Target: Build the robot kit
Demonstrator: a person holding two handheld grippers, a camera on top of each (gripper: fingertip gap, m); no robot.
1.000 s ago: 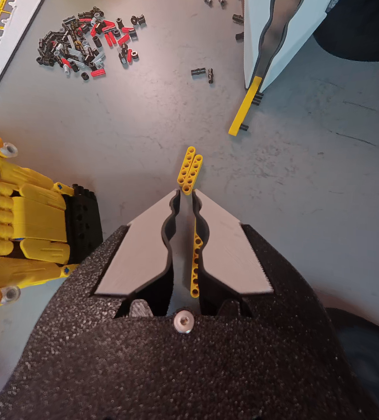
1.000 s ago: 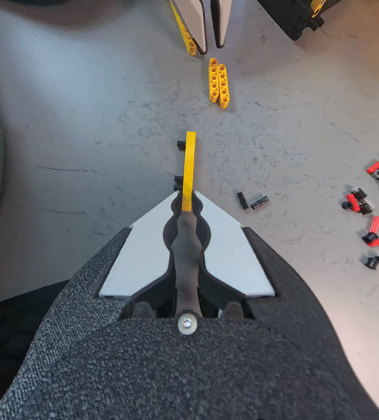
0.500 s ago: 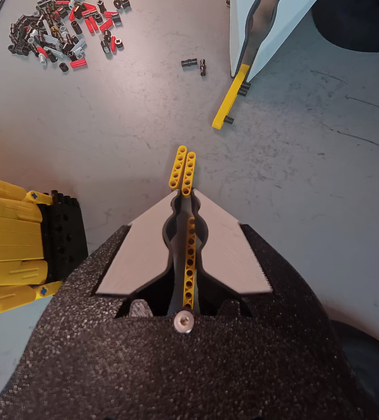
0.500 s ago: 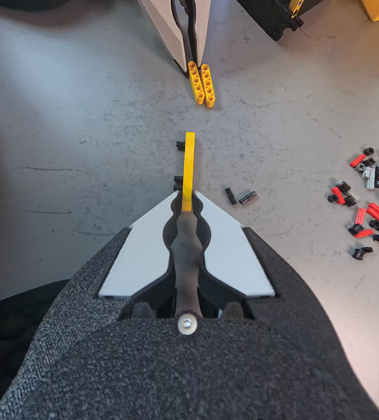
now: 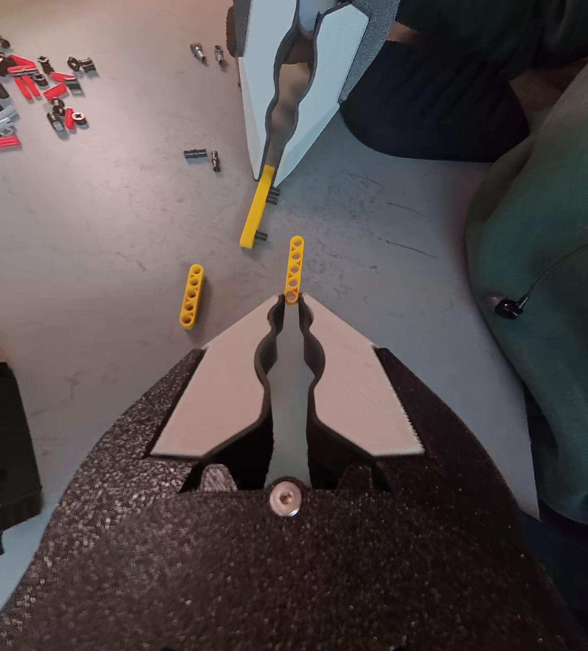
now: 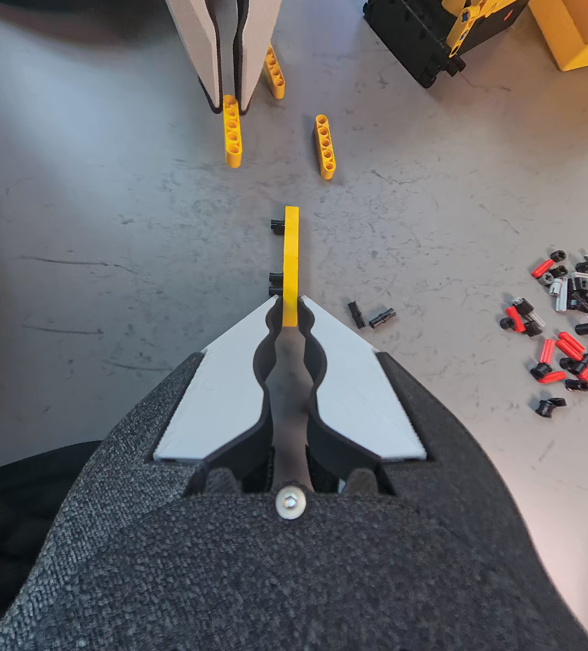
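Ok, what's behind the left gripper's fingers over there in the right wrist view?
A third yellow holed beam lies on the table just behind the left gripper, which grips a shorter beam. The fingers cover its far end, so its full length cannot be seen.

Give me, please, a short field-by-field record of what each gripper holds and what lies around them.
left gripper: shut on short beam, five holes, yellow
right gripper: shut on long beam, yellow, edge-on, black pins on its left side
loose beam: yellow, flat on the table, apart from both grippers
two pins: black, right of the right gripper
parts pile: red, black, grey, far right
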